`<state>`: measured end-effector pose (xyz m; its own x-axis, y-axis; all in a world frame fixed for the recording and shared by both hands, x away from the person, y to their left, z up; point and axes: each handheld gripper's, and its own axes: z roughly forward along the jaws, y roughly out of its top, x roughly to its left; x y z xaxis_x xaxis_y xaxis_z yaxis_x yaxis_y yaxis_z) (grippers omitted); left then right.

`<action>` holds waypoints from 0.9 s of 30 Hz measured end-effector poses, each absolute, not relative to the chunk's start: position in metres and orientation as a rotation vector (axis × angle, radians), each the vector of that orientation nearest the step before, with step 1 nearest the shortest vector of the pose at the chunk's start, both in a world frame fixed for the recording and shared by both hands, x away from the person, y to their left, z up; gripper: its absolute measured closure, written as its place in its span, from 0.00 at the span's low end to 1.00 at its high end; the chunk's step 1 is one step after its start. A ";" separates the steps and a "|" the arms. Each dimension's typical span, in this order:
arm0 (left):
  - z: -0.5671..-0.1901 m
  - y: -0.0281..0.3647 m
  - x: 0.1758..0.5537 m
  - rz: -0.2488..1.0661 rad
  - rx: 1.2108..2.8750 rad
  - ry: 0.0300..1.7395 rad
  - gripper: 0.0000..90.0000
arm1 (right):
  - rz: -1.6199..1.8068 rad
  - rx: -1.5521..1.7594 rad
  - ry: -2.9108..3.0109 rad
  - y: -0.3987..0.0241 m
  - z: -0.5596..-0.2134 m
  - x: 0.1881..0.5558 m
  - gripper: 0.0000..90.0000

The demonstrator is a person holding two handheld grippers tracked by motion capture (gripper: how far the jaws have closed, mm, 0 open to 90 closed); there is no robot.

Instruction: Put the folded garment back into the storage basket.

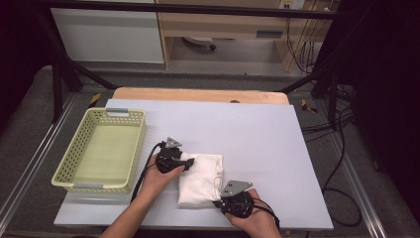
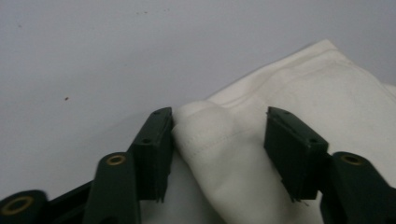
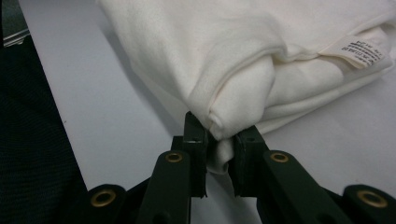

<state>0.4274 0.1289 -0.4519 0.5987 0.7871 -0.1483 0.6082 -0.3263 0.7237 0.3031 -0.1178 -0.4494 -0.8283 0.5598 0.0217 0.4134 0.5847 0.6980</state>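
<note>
The white garment (image 1: pixel 200 179) lies folded on the white table (image 1: pixel 267 148), near the front edge, just right of the yellow-green perforated basket (image 1: pixel 79 148). A sewn-in label (image 3: pixel 359 50) sticks out of the fold on its right side; it carries dark print, too small and blurred to read.

Your left gripper (image 1: pixel 184 164) sits at the garment's far left corner, with your left hand (image 1: pixel 158 176) behind it and the forearm coming in from the bottom edge. Its jaws are apart, straddling a raised hump of cloth. One pad (image 2: pixel 156 149) touches the hump; the other stands clear, so no grip yet.

Your right gripper (image 1: pixel 222 198) sits at the near right corner, with your right hand (image 1: pixel 250 215) wrapped round its body. Its jaws are pinched tight on a bunched fold of the garment's corner (image 3: pixel 219 130), which bulges out above the pads.
</note>
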 end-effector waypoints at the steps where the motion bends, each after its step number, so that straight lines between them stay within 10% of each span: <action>1: -0.452 0.129 0.427 0.286 2.056 1.096 0.50 | 1.072 0.811 2.615 -0.118 -0.449 0.303 0.87; 8: -0.453 0.129 0.426 0.196 2.028 1.045 0.86 | 1.076 0.808 2.617 -0.118 -0.449 0.304 0.87; 27: -0.411 0.132 0.408 0.320 1.912 0.930 0.90 | 1.258 0.773 2.532 -0.120 -0.435 0.306 0.88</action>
